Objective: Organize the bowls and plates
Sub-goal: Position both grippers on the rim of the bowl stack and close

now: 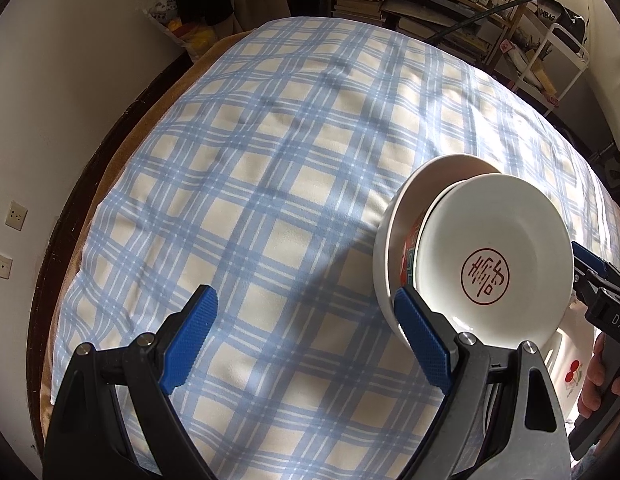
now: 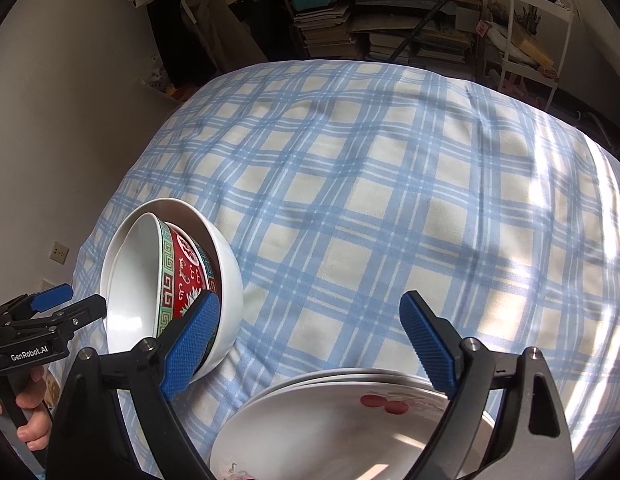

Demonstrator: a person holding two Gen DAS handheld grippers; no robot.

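Left wrist view: the left gripper (image 1: 306,340) hangs over the blue checked cloth (image 1: 270,160) on the bench, jaws wide apart and holding nothing. Just beside its right jaw the nested bowls (image 1: 461,240) lie tipped on their side, the innermost bowl (image 1: 501,256) showing a red seal mark. The right gripper (image 1: 601,292) reads "DAS".

Right wrist view: its jaws also stand wide and empty. The patterned red bowl (image 2: 186,268) sits inside the white bowl (image 2: 226,272); stacked plates (image 2: 329,420) lie below. The other gripper reads "GenRobot.AI". Cluttered shelves (image 2: 369,20) stand behind
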